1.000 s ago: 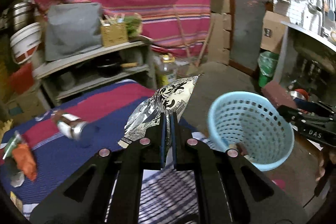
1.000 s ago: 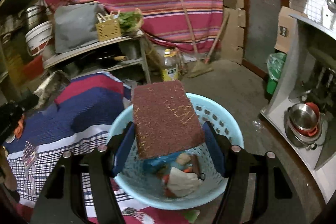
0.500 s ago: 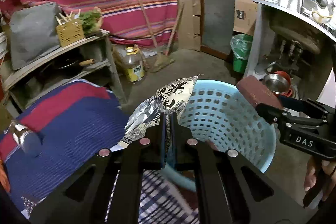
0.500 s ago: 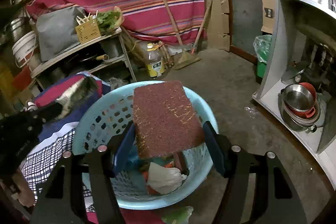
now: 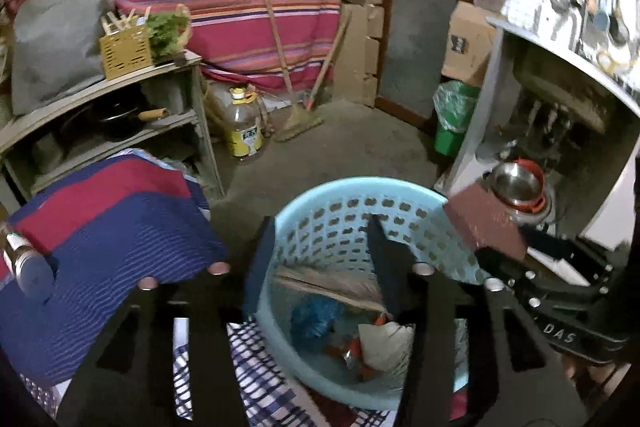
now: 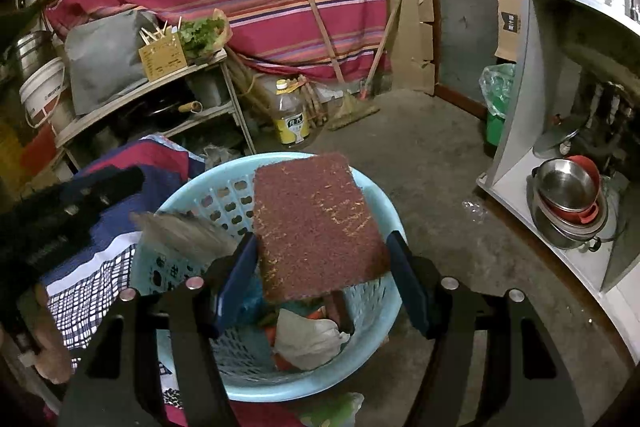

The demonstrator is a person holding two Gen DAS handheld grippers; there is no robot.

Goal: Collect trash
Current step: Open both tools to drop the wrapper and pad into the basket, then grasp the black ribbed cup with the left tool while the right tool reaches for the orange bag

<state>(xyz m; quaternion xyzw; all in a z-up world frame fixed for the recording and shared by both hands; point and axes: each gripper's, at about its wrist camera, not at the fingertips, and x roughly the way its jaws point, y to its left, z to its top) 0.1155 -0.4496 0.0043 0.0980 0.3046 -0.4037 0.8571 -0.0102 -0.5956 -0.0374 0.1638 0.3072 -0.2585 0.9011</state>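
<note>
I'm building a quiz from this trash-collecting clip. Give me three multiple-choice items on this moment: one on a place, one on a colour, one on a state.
1. Where is the silver wrapper?
A. on the shelf
B. inside the basket's rim
C. on the floor

2. What colour is the basket?
A. light blue
B. yellow
C. black

3. What is the right gripper doing?
A. standing empty
B. gripping a bottle
C. holding the brown pad

Answers:
1 B, the left wrist view shows it blurred within the rim, below the left gripper, whose jaws have just been opening.
2 A, its perforated wall is pale blue.
3 C, the pad sits clamped between its jaws above the basket.
</note>
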